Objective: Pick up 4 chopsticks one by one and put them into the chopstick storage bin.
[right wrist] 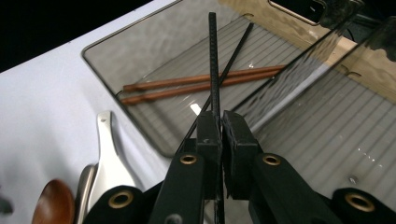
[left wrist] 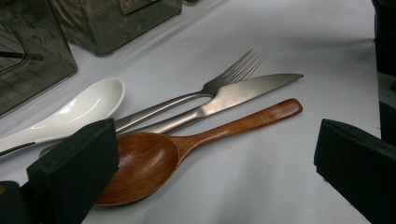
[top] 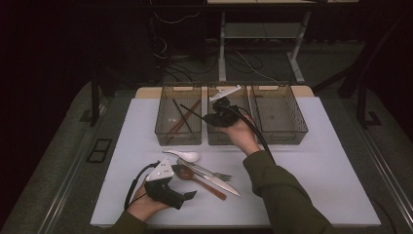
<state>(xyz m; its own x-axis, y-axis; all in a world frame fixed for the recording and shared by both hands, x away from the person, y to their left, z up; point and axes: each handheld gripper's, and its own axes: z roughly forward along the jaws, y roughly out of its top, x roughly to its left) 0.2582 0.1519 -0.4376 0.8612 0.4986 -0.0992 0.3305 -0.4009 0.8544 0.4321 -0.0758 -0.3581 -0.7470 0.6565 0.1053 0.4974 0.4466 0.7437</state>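
Left tool rests near the surface's near-left corner, jaws spread wide and empty, aimed at the wooden spoon that lies beside the white spoon, fork and knife in the middle of the surface. Along the far edge stand three clear bins; the left bin holds brown chopsticks and one black chopstick. Right tool hovers over the middle bin beside the left one, jaws pinched tight on a second black chopstick that juts toward the left bin. That stick looks light, stiff and slick, likely to pivot or slip; a hold nearer its middle would steady it.
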